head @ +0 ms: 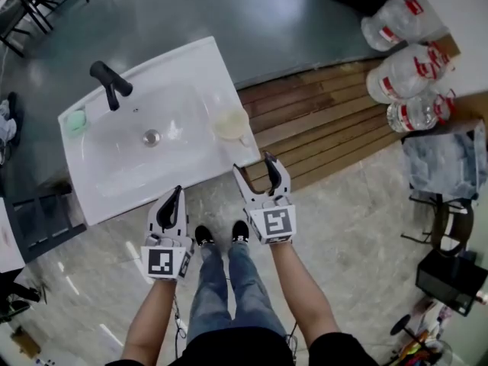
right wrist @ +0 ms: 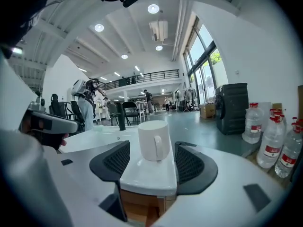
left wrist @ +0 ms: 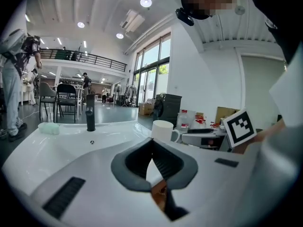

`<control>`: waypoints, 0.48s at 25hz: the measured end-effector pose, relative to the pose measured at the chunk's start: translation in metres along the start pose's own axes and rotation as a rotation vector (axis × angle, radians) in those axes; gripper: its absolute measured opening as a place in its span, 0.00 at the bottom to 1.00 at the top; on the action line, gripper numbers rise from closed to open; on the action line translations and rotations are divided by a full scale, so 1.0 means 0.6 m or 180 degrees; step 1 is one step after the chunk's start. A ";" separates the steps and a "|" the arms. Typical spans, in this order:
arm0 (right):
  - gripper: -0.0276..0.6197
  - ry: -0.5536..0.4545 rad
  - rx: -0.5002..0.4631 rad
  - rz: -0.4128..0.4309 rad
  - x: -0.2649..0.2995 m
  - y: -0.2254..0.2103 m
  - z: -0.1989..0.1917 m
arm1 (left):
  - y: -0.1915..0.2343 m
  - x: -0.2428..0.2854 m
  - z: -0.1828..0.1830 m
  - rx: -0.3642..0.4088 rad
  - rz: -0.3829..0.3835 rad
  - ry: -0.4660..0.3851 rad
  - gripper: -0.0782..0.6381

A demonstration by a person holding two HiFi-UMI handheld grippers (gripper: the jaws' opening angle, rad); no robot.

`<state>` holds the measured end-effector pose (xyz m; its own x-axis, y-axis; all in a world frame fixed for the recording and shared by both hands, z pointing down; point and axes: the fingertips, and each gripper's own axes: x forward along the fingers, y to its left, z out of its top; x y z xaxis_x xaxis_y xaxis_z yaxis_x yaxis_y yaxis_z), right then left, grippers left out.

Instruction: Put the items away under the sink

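A white mug (head: 230, 123) stands on the front right corner of the white sink top (head: 183, 63). My right gripper (head: 253, 165) hovers just in front of that corner, open. In the right gripper view the mug (right wrist: 154, 140) shows straight ahead between the spread jaws of the right gripper (right wrist: 152, 146), untouched. My left gripper (head: 178, 191) is at the sink's front edge, shut with its pads meeting at the tips and nothing between them. From the left gripper (left wrist: 151, 143) the mug (left wrist: 163, 130) appears just beyond. A green sponge (head: 76, 122) lies by the black faucet (head: 110, 82).
Brown wood of the cabinet (right wrist: 142, 207) shows under the sink corner. A wooden platform (head: 320, 120) lies to the right, with several large water bottles (head: 404, 75) beyond it. My shoes (head: 221, 235) stand just in front of the sink. Chairs and people are far behind.
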<state>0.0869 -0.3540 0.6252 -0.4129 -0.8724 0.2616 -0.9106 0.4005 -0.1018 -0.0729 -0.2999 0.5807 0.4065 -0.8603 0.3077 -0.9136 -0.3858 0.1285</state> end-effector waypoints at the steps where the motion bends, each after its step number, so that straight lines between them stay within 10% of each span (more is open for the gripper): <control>1: 0.50 0.0018 -0.0029 -0.0009 0.013 -0.004 -0.001 | 0.004 0.005 -0.003 -0.0002 -0.0002 0.0010 0.12; 12: 0.30 0.0080 -0.0199 -0.0120 0.078 -0.015 -0.009 | 0.041 -0.006 -0.034 -0.0083 0.0048 0.0160 0.12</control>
<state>0.0760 -0.3968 0.6433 -0.3772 -0.8801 0.2883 -0.9224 0.3850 -0.0316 -0.0971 -0.2998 0.6021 0.3923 -0.8479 0.3566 -0.9198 -0.3635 0.1478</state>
